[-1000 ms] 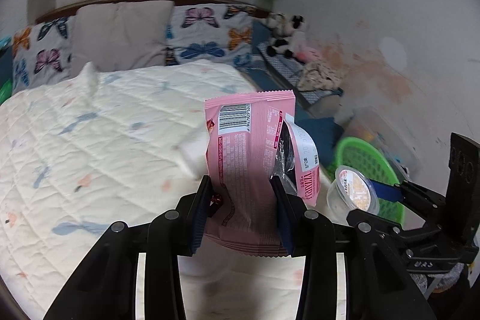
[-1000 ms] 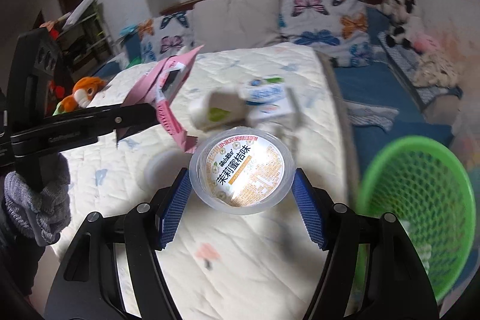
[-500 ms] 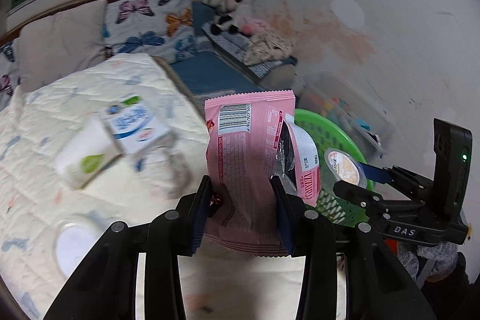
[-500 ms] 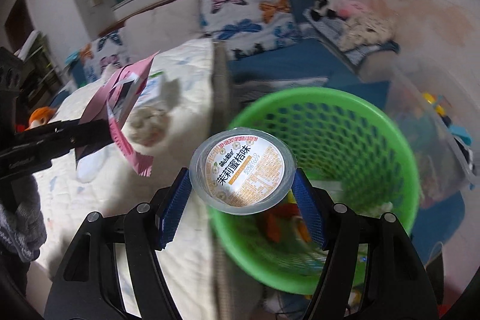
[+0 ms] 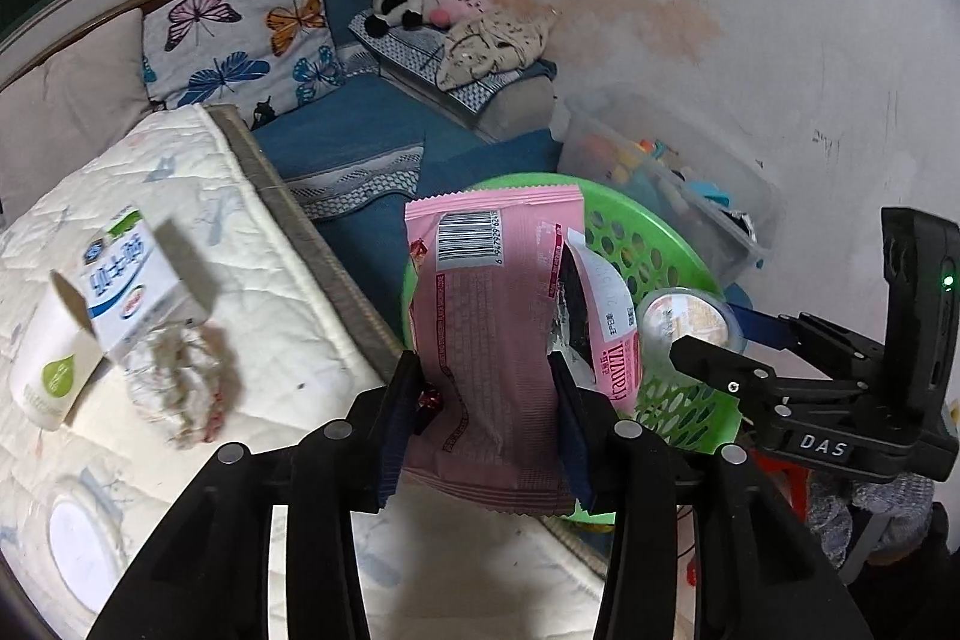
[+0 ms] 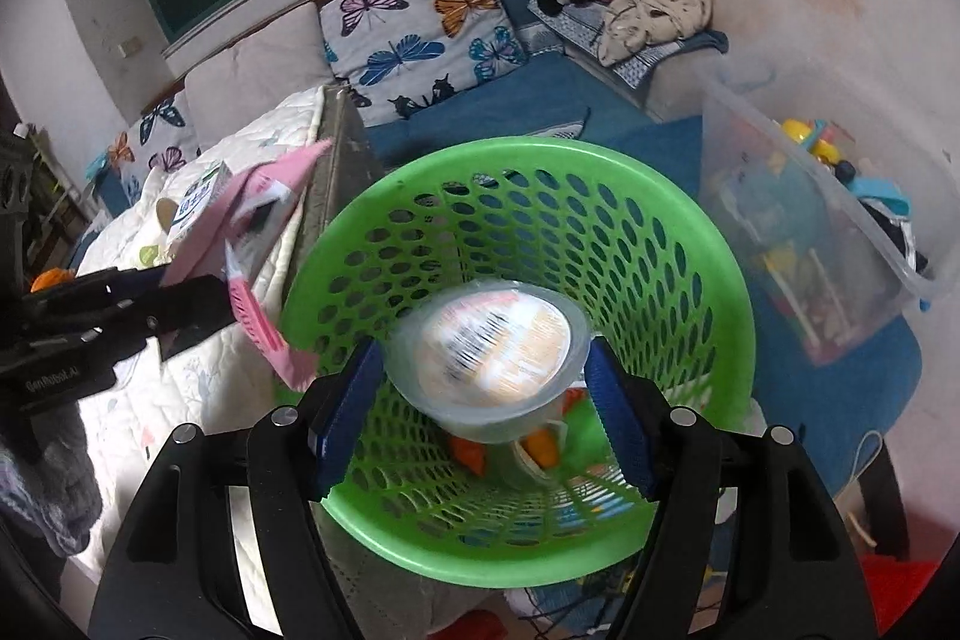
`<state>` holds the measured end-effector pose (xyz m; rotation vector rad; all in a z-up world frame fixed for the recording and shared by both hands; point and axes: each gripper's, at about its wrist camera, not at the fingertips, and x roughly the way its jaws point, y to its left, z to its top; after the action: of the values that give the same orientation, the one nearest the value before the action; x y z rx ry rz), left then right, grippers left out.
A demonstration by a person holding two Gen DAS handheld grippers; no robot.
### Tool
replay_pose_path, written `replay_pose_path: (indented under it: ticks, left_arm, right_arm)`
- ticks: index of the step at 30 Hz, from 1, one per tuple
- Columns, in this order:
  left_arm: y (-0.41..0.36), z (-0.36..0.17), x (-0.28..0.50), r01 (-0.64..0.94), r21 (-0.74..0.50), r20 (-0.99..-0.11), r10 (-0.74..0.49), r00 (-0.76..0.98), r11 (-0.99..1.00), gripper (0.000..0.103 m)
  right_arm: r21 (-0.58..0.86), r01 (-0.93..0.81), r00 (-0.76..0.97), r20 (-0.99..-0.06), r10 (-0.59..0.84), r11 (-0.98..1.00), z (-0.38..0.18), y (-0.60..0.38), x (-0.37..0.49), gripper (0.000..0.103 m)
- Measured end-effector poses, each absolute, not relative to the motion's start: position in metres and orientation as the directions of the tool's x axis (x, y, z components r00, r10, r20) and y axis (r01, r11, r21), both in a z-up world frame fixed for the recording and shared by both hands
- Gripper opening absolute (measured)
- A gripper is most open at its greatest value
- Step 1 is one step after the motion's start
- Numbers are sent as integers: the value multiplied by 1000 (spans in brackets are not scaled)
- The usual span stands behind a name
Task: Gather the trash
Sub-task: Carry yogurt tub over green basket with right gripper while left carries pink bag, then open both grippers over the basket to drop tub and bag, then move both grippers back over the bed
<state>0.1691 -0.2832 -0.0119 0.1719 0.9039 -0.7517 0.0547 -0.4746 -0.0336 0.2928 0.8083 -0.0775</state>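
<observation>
Here, in the left wrist view, the left gripper (image 5: pixel 487 421) pinched a pink plastic snack wrapper (image 5: pixel 495 340) upright between its blue pads, at the mattress edge. The round green perforated plastic basket (image 5: pixel 672 400) sat behind it toward two o'clock. At nine o'clock on the quilted white mattress (image 5: pixel 252 244) lay a blue-and-white carton (image 5: pixel 129 286) and a crumpled tissue (image 5: pixel 174 382).

In the right wrist view, the right gripper (image 6: pixel 483 412) had its jaws spread. The clear plastic cup with printed foil lid (image 6: pixel 492 352), blurred, sat between the pads without clear contact, over the basket (image 6: pixel 678 232) opening.
</observation>
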Motion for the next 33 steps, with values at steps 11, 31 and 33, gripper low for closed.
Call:
replay_pose_path:
  ticks: [11,31,33]
  left_arm:
    - [-306,-29,164,668,-164,-779,-511,364,726,61]
    - [-221,-24,156,549,-139,-758,-445,476,824,67]
    - [-204,-23,158,518,-132,-758,-423,497,845,67]
  right_arm:
    - [253,210,716,-698,28,944,-24,-494,42,71]
    - [249,97,736,-670,99,963,-7,-444,45,72]
    - [245,77,733,-671,112,966,-6,-434,50,72]
